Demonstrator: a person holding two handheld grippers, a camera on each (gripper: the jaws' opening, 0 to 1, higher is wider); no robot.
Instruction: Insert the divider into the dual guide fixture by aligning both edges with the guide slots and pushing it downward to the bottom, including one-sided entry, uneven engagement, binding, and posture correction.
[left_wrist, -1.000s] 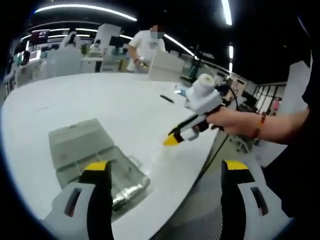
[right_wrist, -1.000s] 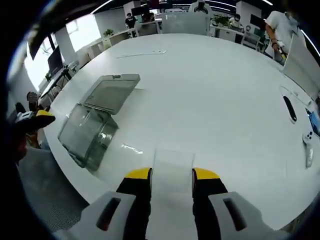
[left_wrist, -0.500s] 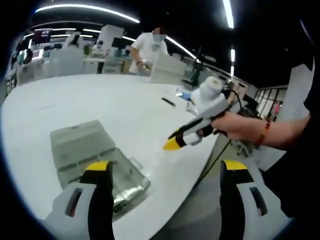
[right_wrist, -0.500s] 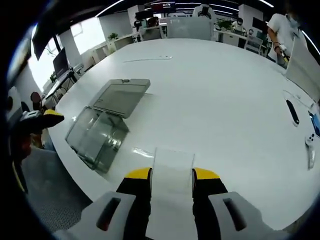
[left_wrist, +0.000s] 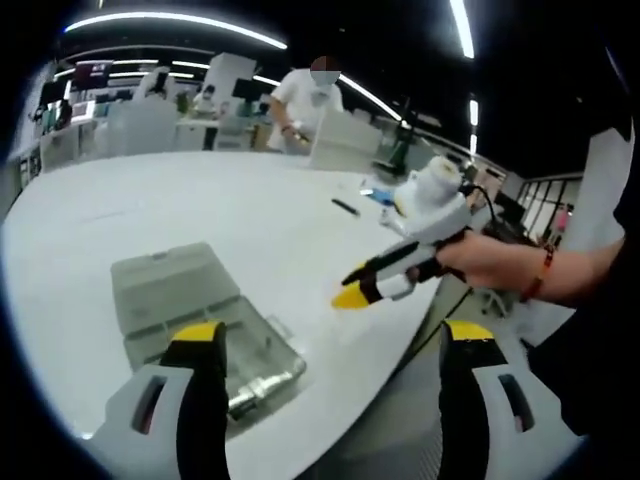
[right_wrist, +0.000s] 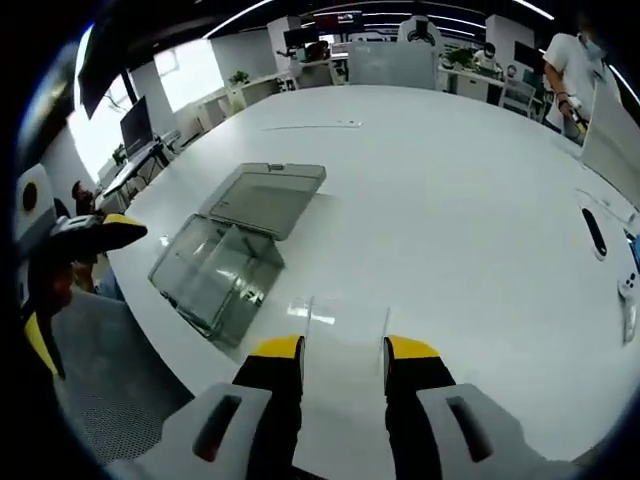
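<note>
- Landmark: the clear box (right_wrist: 225, 275), lid (right_wrist: 268, 197) thrown open flat on the white table (right_wrist: 450, 200); it looks to be the guide fixture.
- The right gripper (right_wrist: 343, 350) has its jaws drawn in on the divider (right_wrist: 347, 325), a clear thin sheet standing up between the yellow tips, its two side edges just visible as pale lines.
- The divider is in the air, near the box and apart from it, on the side away from the lid; no edge has entered a slot yet, so I judge this the approach.
- The left gripper (left_wrist: 330, 345) has its jaws wide apart and empty, near the box's front edge (left_wrist: 265, 370) in the left gripper view.
- To do it well, I would bring the sheet square over the box, edges parallel to the walls, and start both edges in their slots together.
- If one side goes in first, level the sheet before pressing; forcing a tilted sheet is likely to bind.
- The free left claw could steady the box wall while the sheet is pushed down.
- Contents: something small and shiny lies in the box near its front wall in the left gripper view; I cannot tell what it is. The slots themselves are too faint to make out.
</note>
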